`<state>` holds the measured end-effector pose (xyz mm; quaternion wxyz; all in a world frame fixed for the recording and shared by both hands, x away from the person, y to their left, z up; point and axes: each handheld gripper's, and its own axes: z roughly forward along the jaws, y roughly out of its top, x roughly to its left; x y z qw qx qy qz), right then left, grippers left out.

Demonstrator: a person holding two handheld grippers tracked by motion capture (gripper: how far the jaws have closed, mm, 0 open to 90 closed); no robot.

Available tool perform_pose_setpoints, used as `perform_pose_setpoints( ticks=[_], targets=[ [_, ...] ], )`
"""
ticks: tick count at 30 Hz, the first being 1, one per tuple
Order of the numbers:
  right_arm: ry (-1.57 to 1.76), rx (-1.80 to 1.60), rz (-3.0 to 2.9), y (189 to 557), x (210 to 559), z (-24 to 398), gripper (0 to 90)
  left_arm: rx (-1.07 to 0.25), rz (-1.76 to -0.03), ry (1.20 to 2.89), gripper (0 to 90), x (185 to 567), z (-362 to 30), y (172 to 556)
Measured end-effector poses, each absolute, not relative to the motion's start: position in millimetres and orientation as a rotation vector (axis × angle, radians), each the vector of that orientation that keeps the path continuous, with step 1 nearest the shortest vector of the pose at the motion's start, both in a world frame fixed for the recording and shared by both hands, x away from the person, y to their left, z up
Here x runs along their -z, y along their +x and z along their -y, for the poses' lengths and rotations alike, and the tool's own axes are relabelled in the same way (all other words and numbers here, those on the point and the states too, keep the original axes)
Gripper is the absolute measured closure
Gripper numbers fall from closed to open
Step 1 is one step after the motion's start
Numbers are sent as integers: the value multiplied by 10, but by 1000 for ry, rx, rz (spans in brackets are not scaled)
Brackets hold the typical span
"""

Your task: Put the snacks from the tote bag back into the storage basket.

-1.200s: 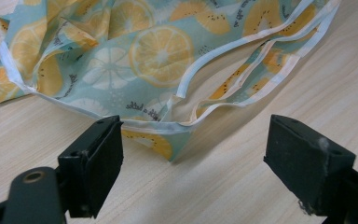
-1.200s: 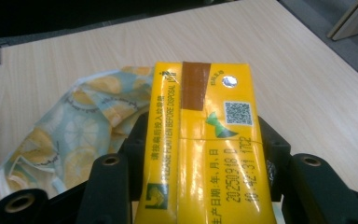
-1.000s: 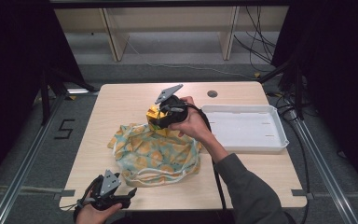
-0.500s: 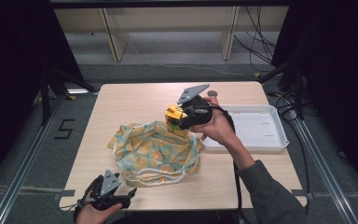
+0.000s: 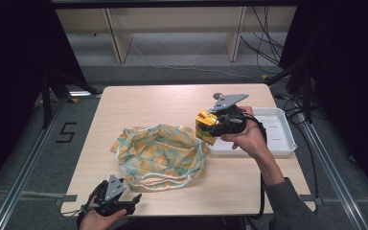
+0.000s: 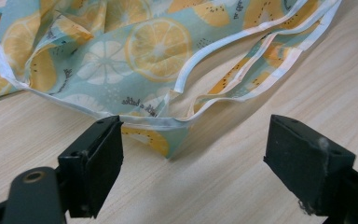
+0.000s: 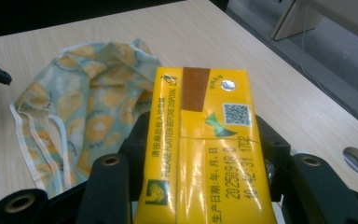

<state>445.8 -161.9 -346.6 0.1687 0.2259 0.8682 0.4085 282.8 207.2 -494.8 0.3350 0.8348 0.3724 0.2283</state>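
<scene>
A crumpled cloth bag (image 5: 158, 154) with an orange-slice print and white straps lies on the wooden table (image 5: 163, 103), mid-left. My right gripper (image 5: 211, 125) is shut on a yellow drink carton (image 5: 205, 125), held in the air above the table between the bag and the tray. In the right gripper view the carton (image 7: 205, 149) sits clamped between the two black jaws, with the bag (image 7: 84, 112) below and to its left. My left gripper (image 5: 133, 200) rests open at the table's front edge; in its own view the bag's hem (image 6: 158, 114) lies just beyond the spread jaws.
A white tray (image 5: 287, 143) stands on the right side of the table, beside the carton. A round cable hole (image 5: 217, 96) is near the far edge. Shelving legs and cables lie on the floor behind the table.
My right gripper has carried the yellow carton from above the bag's far edge rightward and nearer, to the gap between bag and tray. The left gripper has stayed put.
</scene>
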Motion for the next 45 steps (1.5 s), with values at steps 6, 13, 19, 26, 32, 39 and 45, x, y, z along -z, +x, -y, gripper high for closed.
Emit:
perform_pose_setpoints(
  ticks=[6, 13, 19, 26, 32, 39, 45],
  targets=[
    [730, -1115, -2437, 4512, 3577, 1796, 522, -580, -979, 2171, 186, 4947, -2056, 2816],
    [780, -1088, -2420, 4615, 3678, 1936, 522, -582, -995, 2126, 186, 4968, -2044, 2820],
    [809, -1080, -2407, 4712, 3779, 2034, 522, -581, -999, 2127, 186, 4975, -2041, 2820],
    [812, -1065, -2421, 4815, 3896, 2120, 522, -595, -983, 2144, 186, 4962, -2054, 2825],
    [805, -1060, -2427, 4887, 4032, 2123, 522, -588, -1004, 2123, 186, 4973, -2040, 2819],
    [797, -1043, -2462, 4915, 4113, 2125, 522, -588, -1003, 2126, 186, 4972, -2045, 2818],
    [790, -1045, -2478, 4938, 4167, 2134, 521, -585, -1002, 2120, 186, 4974, -2040, 2816]
  ],
)
